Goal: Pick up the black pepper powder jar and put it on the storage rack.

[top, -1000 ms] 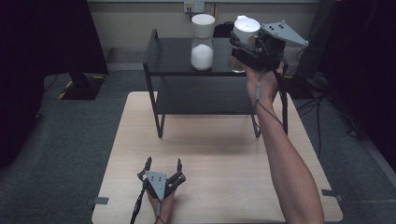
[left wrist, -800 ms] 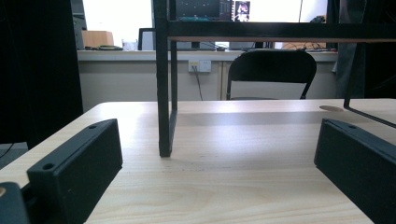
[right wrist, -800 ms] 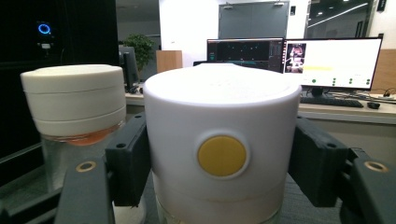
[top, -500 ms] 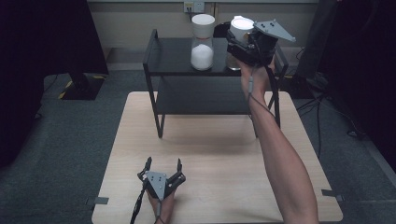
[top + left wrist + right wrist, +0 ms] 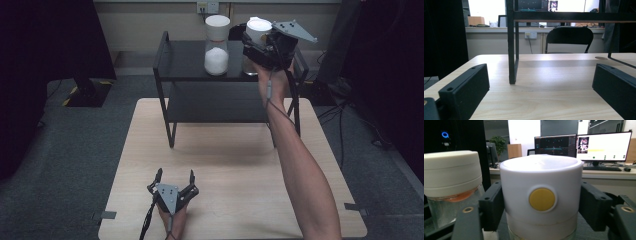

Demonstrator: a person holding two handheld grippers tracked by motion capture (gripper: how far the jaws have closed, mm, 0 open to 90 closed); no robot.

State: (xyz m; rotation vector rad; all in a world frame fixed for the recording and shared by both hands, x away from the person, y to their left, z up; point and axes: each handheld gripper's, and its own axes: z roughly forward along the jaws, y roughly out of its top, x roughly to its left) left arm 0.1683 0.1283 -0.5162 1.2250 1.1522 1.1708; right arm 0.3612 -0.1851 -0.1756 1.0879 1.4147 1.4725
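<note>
The right gripper reaches over the far right of the black shelf rack, and its jaws have just been opening. In the right gripper view they flank the white lid of a jar; the left jaw sits against the lid, while on the right a thin gap seems to show, so I cannot tell whether it is gripped. The lid bears a yellow round button. This jar stands on the rack's top shelf, just right of a second white-lidded jar holding white powder. The left gripper rests on the near edge of the wooden table, jaws spread wide with nothing between them.
</note>
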